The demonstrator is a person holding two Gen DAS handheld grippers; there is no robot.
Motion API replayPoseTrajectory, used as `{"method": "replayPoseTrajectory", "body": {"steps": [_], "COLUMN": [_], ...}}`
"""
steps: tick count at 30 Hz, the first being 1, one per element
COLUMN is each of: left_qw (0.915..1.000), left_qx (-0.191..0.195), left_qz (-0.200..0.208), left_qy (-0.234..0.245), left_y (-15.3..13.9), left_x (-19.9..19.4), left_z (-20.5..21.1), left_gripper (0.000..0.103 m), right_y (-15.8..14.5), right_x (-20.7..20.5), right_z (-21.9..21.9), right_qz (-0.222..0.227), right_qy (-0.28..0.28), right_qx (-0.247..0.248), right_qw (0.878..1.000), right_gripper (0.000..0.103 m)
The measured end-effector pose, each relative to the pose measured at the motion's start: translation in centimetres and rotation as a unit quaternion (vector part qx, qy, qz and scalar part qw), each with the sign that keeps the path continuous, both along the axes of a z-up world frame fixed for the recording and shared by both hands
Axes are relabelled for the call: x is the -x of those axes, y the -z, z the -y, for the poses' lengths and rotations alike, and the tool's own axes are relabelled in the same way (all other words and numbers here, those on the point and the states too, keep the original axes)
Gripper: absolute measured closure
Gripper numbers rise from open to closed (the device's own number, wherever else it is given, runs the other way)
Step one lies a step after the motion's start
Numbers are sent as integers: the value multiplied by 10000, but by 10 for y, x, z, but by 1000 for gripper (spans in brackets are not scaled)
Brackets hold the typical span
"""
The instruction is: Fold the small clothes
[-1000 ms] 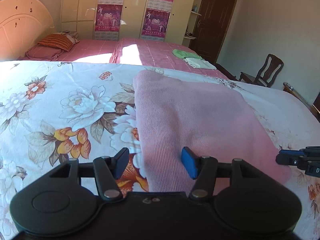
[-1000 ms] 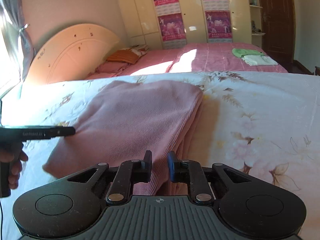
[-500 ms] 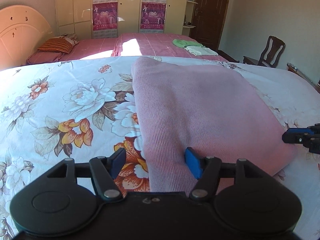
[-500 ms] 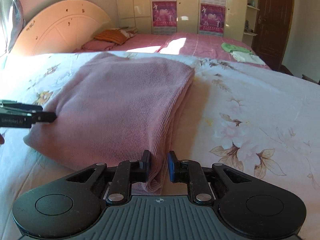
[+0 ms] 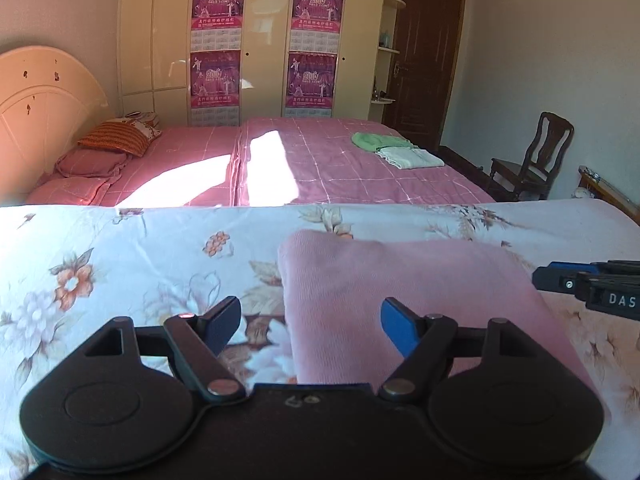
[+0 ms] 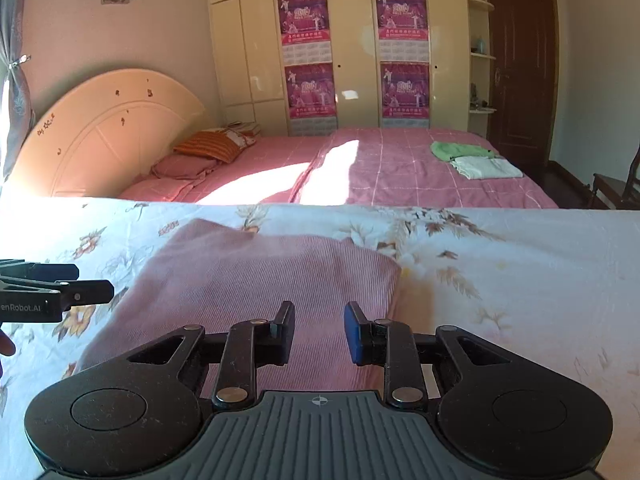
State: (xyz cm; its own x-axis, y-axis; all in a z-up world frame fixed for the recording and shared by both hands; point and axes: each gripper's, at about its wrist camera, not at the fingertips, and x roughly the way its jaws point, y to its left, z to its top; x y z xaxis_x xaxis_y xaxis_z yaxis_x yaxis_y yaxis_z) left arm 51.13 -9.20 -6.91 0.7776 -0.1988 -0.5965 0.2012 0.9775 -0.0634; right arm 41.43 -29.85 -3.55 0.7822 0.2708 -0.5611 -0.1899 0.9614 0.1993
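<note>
Since a second ago: both grippers have lifted and backed off, and the right one, which was pinched on the garment's edge, has let go.
Bed: floral sheet [image 6: 500, 288] carries everything; its near edge is hidden under the gripper bodies in both views.
Garment: pink ribbed knit [image 6: 256, 280], folded into a rectangle, lying flat near the middle of the bed, its far edge short of the bed's far edge.
Handling: looks soft, light and floppy, several layers thick; likely to sag and unfold if lifted by one corner.
Where to hold: my call is the two near corners together, or the thick folded edge on its right side.
Left gripper [image 5: 310, 326]: spread wide, empty, hovering over the garment's left edge.
Right gripper [image 6: 319, 332]: spread, empty, above the near right part.
Hard to tell: garment type, layer count, and its near edge, all masked by the grippers; height above the fabric is unclear too.
</note>
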Motion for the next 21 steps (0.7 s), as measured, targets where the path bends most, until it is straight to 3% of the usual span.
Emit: {"method": "replayPoseTrajectory", "body": {"steps": [4,6,8,10,13,15,16,17,18,19,21], "left_qw": [9984,9975,9957,9970,9963,9972,9983,9990,9992,9992,9990], "left_qx": [326,369,183,53,-93,-162,-228,-281,-305,-314,-230], "left_qz": [-308,-382,-847,-672,-746,-585,-400,-226,-70,-73,-331], "left_qy": [331,460,343,372,418,439,371,278,235,239,206], "left_y": [6,16,42,51,43,32,25,22,21,19,24], "left_x": [-32,-36,-49,-48,-47,-33,-20,-7,5,15,27], "left_z": [27,40,48,51,54,49,43,36,29,20,2], "left_gripper": [47,46,47,47,47,41,21,0,1,1,3], "right_y": [3,14,39,54,54,46,40,31,28,24,25], "right_x": [-50,-63,-76,-73,-71,-69,-62,-49,-40,-30,-18], "right_z": [-25,-40,-51,-48,-42,-31,-19,-2,13,33,69], "right_qz": [-94,-226,-746,-623,-692,-782,-731,-554,-451,-416,-759], "right_qy": [-317,-571,-620,-670,-709,-697,-566,-329,-210,-199,-131], "right_qx": [-30,169,548,550,483,270,114,-83,-234,-534,-1064], "right_qw": [9994,9980,9938,9943,9939,9941,9957,9979,9985,9975,9913], "right_gripper": [76,76,78,80,81,81,78,53,32,18,18]}}
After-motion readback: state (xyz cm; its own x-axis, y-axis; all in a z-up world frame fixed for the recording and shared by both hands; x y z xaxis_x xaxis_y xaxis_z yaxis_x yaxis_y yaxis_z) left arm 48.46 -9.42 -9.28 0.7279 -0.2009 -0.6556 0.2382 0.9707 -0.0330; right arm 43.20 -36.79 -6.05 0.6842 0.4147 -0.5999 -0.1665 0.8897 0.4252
